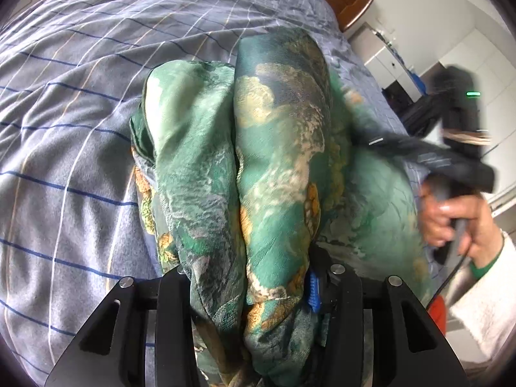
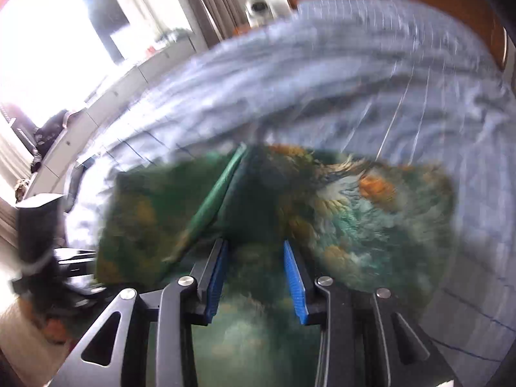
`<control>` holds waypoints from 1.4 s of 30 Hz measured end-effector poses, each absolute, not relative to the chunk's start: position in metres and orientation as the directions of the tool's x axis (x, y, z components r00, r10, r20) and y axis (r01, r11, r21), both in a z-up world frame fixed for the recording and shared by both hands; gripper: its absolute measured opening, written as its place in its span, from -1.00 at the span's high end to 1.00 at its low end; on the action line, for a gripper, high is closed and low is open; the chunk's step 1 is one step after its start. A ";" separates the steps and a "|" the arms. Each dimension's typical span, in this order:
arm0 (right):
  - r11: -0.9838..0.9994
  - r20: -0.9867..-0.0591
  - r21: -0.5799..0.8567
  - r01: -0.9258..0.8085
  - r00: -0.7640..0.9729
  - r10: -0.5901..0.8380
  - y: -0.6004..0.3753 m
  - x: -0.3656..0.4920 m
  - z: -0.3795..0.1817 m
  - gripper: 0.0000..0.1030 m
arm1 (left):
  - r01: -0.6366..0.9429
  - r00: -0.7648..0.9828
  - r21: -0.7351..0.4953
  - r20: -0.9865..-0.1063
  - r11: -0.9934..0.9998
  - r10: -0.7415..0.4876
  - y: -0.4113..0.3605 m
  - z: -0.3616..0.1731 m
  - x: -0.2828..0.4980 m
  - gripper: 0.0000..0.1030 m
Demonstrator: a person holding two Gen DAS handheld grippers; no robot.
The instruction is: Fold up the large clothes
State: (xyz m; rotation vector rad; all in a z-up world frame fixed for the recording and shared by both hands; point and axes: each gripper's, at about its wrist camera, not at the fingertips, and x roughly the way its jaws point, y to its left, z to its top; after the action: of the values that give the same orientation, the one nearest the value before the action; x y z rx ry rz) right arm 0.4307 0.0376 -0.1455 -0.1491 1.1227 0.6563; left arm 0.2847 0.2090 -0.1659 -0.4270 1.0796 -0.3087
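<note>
The left gripper (image 1: 248,290) is clenched on a thick bunch of the green floral garment (image 1: 277,148), a silky piece printed with gold and pale blooms; two fat folds of it rise straight out from between the jaws and drape forward and down onto the blue-grey checked bedspread (image 1: 71,135) ahead of the claw. One blue pad (image 1: 313,293) shows at the right side of the bunch, pressed against the cloth. The rest of the garment spreads to the right of this claw, where the person's hand (image 1: 451,219), in a white sleeve with a green cuff, carries the other tool, blurred. In the right wrist view the right gripper (image 2: 254,274) stands released: its two blue pads (image 2: 295,285) are apart with a clear gap, nothing pinched between them, and the garment (image 2: 371,213) lies below and ahead of them on the bedspread (image 2: 419,113), with a folded green hem (image 2: 216,200) running up and away just left of the claw's line. The step in hand appears to be a regrasp in mid-fold: one side is held gathered while the free claw looks for a new hold. The next move likely calls for that claw to settle on an edge or corner, close on few layers rather than a wad, and then for both to draw the cloth taut before laying it over, since the slippery fabric may slide or bunch.
</note>
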 end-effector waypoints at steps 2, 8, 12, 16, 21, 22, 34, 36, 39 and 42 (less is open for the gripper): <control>0.813 -0.896 0.165 -0.559 0.261 0.361 0.041 0.438 -0.172 0.31 | 0.026 0.439 -0.482 -0.782 0.876 -0.444 0.210 -0.170 0.286 0.12; 0.817 -0.878 0.152 -0.556 0.304 0.369 0.031 0.430 -0.167 0.31 | 0.034 0.436 -0.485 -0.779 0.874 -0.450 0.210 -0.167 0.285 0.11; 0.795 -0.844 0.101 -0.598 0.371 0.386 0.012 0.388 -0.150 0.31 | 0.037 0.441 -0.487 -0.775 0.872 -0.452 0.209 -0.167 0.284 0.09; 0.760 -0.804 0.042 -0.648 0.430 0.411 -0.019 0.327 -0.127 0.31 | 0.033 0.440 -0.493 -0.774 0.870 -0.455 0.208 -0.168 0.284 0.08; 0.735 -0.815 0.048 -0.676 0.399 0.419 -0.047 0.263 -0.126 0.30 | 0.037 0.442 -0.491 -0.773 0.870 -0.455 0.208 -0.168 0.284 0.08; 0.742 -0.811 0.053 -0.669 0.405 0.423 -0.054 0.252 -0.125 0.31 | 0.036 0.443 -0.491 -0.773 0.871 -0.454 0.208 -0.167 0.284 0.07; 0.767 -0.858 0.017 -0.641 0.385 0.340 -0.047 0.241 -0.166 0.28 | 0.037 0.448 -0.491 -0.771 0.871 -0.453 0.203 -0.171 0.284 0.04; 0.774 -0.855 -0.012 -0.633 0.408 0.320 -0.041 0.241 -0.171 0.28 | 0.033 0.455 -0.505 -0.761 0.863 -0.463 0.204 -0.174 0.283 0.04; 0.795 -0.846 -0.013 -0.607 0.430 0.315 -0.040 0.242 -0.175 0.28 | 0.023 0.459 -0.525 -0.750 0.850 -0.476 0.208 -0.178 0.283 0.03; 0.796 -0.839 -0.035 -0.604 0.451 0.305 -0.040 0.236 -0.170 0.27 | 0.008 0.460 -0.531 -0.750 0.847 -0.475 0.211 -0.176 0.280 0.00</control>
State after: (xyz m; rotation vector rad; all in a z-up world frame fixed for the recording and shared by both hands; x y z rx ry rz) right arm 0.2362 -0.0405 -0.1699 -0.3535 0.9481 0.5761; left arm 0.2804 0.2108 -0.1759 -0.4985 1.0607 -0.3128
